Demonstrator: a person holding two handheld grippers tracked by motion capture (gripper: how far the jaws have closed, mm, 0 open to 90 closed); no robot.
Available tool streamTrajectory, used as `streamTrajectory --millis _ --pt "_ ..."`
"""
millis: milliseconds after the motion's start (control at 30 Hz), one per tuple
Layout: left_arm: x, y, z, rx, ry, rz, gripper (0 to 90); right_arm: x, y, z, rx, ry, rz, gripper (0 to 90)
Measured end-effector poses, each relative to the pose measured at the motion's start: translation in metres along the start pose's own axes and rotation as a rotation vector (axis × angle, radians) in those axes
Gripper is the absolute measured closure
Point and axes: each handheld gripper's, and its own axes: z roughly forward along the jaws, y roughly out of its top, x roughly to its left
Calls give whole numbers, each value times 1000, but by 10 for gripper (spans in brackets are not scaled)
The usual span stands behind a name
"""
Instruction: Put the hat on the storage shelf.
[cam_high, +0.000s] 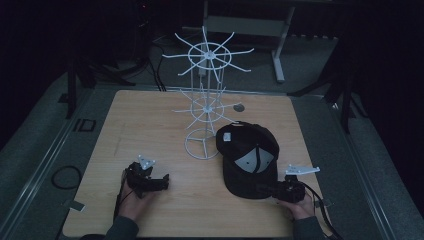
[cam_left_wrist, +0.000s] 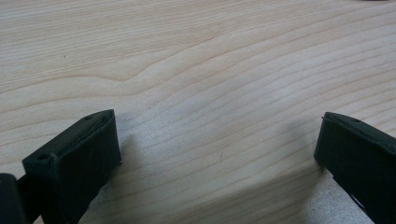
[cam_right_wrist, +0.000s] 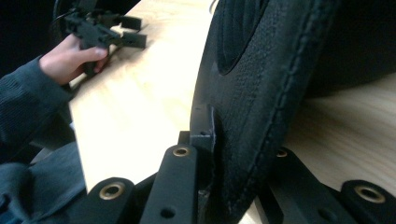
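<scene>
From the high view, I see the black cap (cam_high: 248, 159) lying on the wooden counter (cam_high: 150, 125), right of centre, just beside the round base of the white wire rack (cam_high: 204, 102) that stands toward the far middle. My right gripper (cam_high: 267, 188) sits at the cap's near edge, by the brim, with the hand behind it near the counter's front right. My left gripper (cam_high: 162, 181) rests well apart from the cap, on the front left of the counter, pointing toward the right.

In the left gripper view, the left gripper (cam_left_wrist: 217, 154) has its two black jaws spread wide with bare wood grain between them; nothing is held.

In the right gripper view, the right gripper (cam_right_wrist: 219, 154) has closed its jaws on the cap's brim (cam_right_wrist: 261, 79), whose stitched edge runs up between them, tilted on its edge. The cap's crown fills the upper right, dark. Farther off at upper left I see the other hand (cam_right_wrist: 70, 58) holding its gripper above the counter, the grey sleeve below it.
</scene>
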Motion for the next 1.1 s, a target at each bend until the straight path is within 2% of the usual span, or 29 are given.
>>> streamTrajectory --millis 200,233,267,333,467,500,600,633,667,800,833,867,1100 --pt "0 0 0 0 0 0 1 0 3 -8 -55 -79 9 862" --pt "0 0 0 0 0 0 1 0 3 -8 -55 -79 9 862" --pt "0 0 0 0 0 0 1 2 4 -9 -67 -108 5 865" --pt "0 0 0 0 0 0 1 4 6 -10 -71 -139 0 863" --pt "0 0 0 0 0 0 1 4 8 -9 -84 -170 -1 865" --pt "0 0 0 0 0 0 1 5 10 -9 -89 -199 -3 865" --pt "0 0 0 0 0 0 1 6 12 -10 -100 -242 -8 866" --pt "0 0 0 0 0 0 1 6 12 -10 -100 -242 -8 866" --pt "0 0 0 0 0 0 1 6 13 -11 -110 -269 -8 866" --pt "0 0 0 0 0 0 1 7 16 -11 -120 -330 -17 866" --pt "0 0 0 0 0 0 1 7 16 -11 -120 -330 -17 866" --pt "0 0 0 0 0 0 1 8 19 -10 -120 -356 -30 866" --pt "0 0 0 0 0 0 1 8 26 -3 -119 -392 -50 866"
